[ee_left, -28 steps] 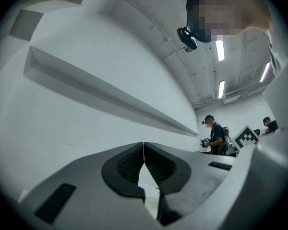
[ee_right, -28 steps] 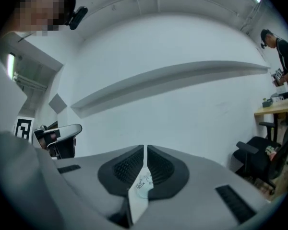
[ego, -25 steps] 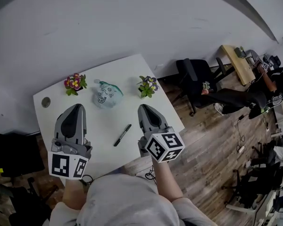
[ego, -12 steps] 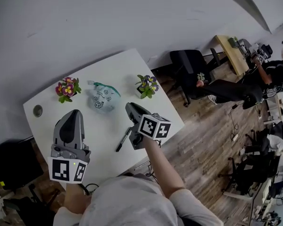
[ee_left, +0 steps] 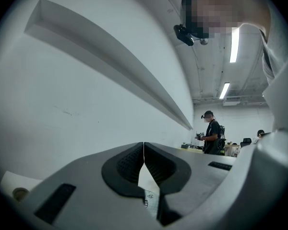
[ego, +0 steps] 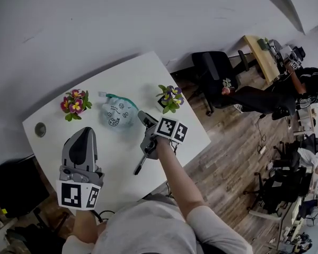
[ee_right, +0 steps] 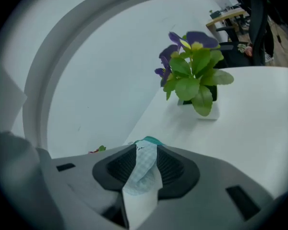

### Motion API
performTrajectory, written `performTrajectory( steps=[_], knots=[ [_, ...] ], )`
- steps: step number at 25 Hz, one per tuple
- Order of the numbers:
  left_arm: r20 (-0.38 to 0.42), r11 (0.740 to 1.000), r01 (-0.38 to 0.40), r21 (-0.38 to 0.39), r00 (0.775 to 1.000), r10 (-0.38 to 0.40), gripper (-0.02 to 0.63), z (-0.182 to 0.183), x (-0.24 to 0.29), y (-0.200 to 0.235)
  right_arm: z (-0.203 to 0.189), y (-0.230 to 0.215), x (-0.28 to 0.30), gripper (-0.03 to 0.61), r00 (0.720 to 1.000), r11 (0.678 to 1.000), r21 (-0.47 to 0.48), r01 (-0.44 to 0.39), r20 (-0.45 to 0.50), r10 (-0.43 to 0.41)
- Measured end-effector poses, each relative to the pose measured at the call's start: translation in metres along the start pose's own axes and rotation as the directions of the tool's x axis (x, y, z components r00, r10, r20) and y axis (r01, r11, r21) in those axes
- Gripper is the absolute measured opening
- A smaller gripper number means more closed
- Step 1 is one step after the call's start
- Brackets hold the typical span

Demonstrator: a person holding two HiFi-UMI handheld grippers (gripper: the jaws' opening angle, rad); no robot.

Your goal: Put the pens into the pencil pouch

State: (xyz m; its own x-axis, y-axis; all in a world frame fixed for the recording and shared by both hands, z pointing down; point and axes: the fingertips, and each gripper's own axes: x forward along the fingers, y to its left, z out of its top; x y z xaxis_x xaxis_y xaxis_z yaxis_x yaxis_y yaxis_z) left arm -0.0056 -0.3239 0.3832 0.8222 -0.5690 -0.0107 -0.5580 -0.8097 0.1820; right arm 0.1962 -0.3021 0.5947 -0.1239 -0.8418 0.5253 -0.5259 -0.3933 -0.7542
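Approach: right gripper (ee_right: 146, 150), jaws just opened, frames pale checked fabric pencil pouch (ego: 118, 114), likely needing a rim pinch; left gripper (ee_left: 144, 150) closed empty; black pen (ego: 139, 167) lies near tabletop's (ego: 58, 123) front edge.

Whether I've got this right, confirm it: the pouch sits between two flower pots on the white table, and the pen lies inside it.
Not right. The pen lies out on the table, not inside the pouch; the head view shows it. The rest stands.
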Motion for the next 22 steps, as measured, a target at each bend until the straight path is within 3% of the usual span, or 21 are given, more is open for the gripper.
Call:
performTrajectory(
  steps=[7,15,18,20,22],
  knots=[
    [-0.024,1.000,0.003,-0.018,1.000,-0.003,0.026,-0.012,0.010,0.013,-0.010,-0.017,0.029,0.157,0.999,0.980,0.198,-0.005,-0.043,0.013],
    [-0.040,0.999,-0.009,-0.031,0.999,0.008,0.025,-0.022,0.015,0.024,-0.012,-0.018,0.054,0.166,0.997,0.966,0.259,-0.018,-0.064,0.036],
    [-0.044,0.999,-0.018,-0.032,0.999,0.016,0.025,-0.023,0.015,0.028,-0.009,-0.013,0.061,0.143,0.997,0.980,0.198,-0.023,-0.072,0.038],
    [-0.044,0.999,-0.025,-0.032,0.999,0.023,0.025,-0.024,0.015,0.032,-0.007,-0.008,0.063,0.067,0.997,0.996,0.086,-0.014,-0.069,0.020],
    [-0.044,0.999,-0.031,-0.033,0.999,0.029,0.026,-0.025,0.014,0.035,-0.005,0.001,0.061,0.046,0.998,0.998,-0.057,-0.015,-0.054,0.012]
  ],
)
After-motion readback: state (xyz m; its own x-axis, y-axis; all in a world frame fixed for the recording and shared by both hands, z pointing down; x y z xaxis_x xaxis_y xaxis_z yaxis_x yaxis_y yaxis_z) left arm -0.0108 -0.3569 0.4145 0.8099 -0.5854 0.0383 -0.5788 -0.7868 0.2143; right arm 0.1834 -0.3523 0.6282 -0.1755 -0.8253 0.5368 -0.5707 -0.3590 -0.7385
